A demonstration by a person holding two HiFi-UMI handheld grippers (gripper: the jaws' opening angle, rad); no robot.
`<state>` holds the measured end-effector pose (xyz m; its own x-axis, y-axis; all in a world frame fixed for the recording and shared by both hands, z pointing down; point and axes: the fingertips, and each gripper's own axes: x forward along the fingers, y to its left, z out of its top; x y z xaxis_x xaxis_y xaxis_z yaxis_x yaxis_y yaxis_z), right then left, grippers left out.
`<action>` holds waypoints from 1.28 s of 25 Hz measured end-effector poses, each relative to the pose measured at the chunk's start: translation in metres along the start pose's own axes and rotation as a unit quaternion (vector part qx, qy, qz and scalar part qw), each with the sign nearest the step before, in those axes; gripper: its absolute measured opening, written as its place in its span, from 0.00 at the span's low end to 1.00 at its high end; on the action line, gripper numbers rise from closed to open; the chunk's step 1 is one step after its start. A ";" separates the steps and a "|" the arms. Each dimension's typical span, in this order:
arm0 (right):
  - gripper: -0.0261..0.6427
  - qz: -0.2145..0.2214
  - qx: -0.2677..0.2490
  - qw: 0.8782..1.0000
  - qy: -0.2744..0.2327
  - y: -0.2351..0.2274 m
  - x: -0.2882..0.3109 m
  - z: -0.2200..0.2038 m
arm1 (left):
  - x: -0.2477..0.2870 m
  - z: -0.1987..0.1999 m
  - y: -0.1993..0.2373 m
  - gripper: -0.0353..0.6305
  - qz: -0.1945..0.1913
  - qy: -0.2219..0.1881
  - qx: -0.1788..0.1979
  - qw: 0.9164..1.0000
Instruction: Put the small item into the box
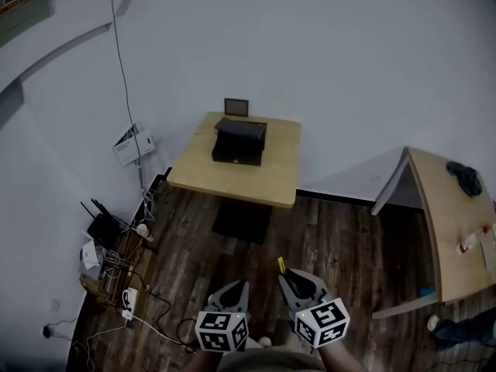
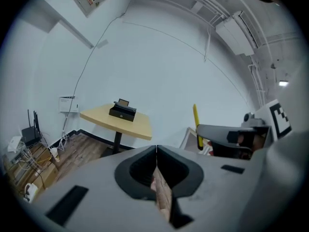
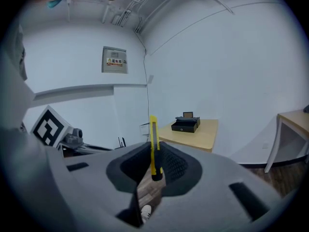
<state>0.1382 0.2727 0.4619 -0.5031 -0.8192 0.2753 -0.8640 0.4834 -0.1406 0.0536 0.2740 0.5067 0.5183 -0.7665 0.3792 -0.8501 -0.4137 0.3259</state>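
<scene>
White-walled room w/ dark wood floor. The black box (image 1: 239,140) sits on a small wooden surface (image 1: 267,178) well ahead, not yet reached. Right gripper (image 3: 154,146) has its fingers clamped on the yellow utility knife (image 3: 153,132), upright, prob. for a steady carry. Left gripper (image 2: 156,150) has its fingers together w/ nothing btwn them, just beside the right one, prob. spare.

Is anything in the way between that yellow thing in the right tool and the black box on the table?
Nothing visible does. The right tool is shut on the yellow item, and only open wooden floor lies between it and the black box on the table ahead.
</scene>
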 end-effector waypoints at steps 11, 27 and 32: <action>0.11 0.008 -0.002 1.000 -0.011 0.003 -0.029 -0.006 | -0.016 -0.003 -0.017 0.06 0.017 -0.015 0.007 1.000; 0.11 0.029 0.024 0.999 0.003 -0.012 0.021 0.001 | 0.012 0.021 0.016 0.06 0.034 -0.020 -0.014 0.999; 0.11 0.024 0.028 0.999 0.004 -0.026 0.056 0.011 | 0.034 0.036 0.042 0.06 0.036 -0.018 -0.021 0.999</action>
<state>0.1324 0.2106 0.4701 -0.5437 -0.7928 0.2754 -0.8389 0.5035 -0.2068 0.0322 0.2125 0.5025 0.4524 -0.8109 0.3713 -0.8797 -0.3372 0.3353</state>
